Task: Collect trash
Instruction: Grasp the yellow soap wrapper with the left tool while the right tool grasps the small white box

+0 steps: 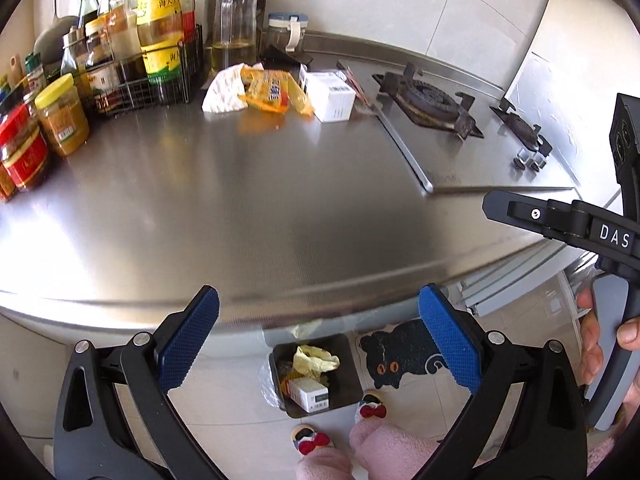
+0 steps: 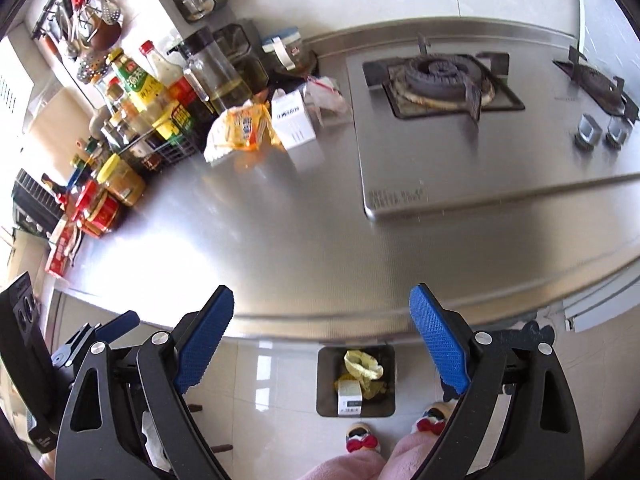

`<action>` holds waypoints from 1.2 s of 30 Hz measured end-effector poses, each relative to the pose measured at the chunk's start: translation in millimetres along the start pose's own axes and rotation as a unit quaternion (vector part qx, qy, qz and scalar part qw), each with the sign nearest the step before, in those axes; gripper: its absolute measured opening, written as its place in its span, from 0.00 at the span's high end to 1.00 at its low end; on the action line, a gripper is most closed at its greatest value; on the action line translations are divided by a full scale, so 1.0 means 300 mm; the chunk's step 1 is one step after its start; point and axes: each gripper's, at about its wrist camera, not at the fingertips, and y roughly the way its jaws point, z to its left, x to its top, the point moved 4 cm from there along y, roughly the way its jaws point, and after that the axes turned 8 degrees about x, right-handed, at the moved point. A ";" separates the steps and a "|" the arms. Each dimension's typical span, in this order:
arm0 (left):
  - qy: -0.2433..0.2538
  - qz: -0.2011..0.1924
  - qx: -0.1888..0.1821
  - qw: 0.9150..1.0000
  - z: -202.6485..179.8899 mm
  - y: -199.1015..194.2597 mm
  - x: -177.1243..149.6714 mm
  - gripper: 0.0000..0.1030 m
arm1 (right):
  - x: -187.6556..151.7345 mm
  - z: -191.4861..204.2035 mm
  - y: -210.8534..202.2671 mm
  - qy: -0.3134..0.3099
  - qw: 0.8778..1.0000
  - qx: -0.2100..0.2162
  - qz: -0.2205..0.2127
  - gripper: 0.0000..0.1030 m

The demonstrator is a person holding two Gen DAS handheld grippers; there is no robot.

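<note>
Trash lies at the back of the steel counter: a crumpled white paper, an orange snack wrapper, a white carton and a clear wrapper with red print. The same pile shows in the right wrist view, with the wrapper and the carton. A dark bin on the floor below the counter edge holds a yellow wad and a small white box; it also shows in the right wrist view. My left gripper and right gripper are both open and empty, at the counter's front edge above the bin.
Sauce bottles and jars in a wire rack crowd the back left. A gas hob with burners and knobs fills the right. A cat-print mat and the person's slippered feet are by the bin.
</note>
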 end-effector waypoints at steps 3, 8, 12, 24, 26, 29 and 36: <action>-0.005 -0.019 0.005 1.000 0.021 0.009 0.109 0.08 | 0.112 0.017 0.013 -0.018 1.000 -0.008 -0.019 0.12; -0.005 -0.053 0.020 0.998 0.045 0.072 0.271 0.09 | 0.262 0.006 0.095 -0.030 0.999 0.015 -0.020 0.14; -0.014 -0.061 0.017 0.998 0.068 0.163 0.378 0.18 | 0.362 -0.001 0.196 -0.040 0.999 0.027 -0.009 0.22; 0.015 -0.041 0.015 0.999 0.112 0.421 0.537 0.32 | 0.490 0.035 0.483 -0.047 0.997 0.049 0.032 0.46; 0.010 -0.034 0.010 0.999 0.123 0.452 0.550 0.32 | 0.495 0.036 0.507 -0.042 0.997 0.052 0.037 0.46; 0.001 -0.030 0.003 1.000 0.141 0.482 0.564 0.32 | 0.498 0.040 0.534 -0.041 0.997 0.052 0.042 0.48; 0.003 -0.011 -0.002 1.000 0.159 0.556 0.579 0.33 | 0.511 0.016 0.577 -0.028 0.997 0.045 0.052 0.50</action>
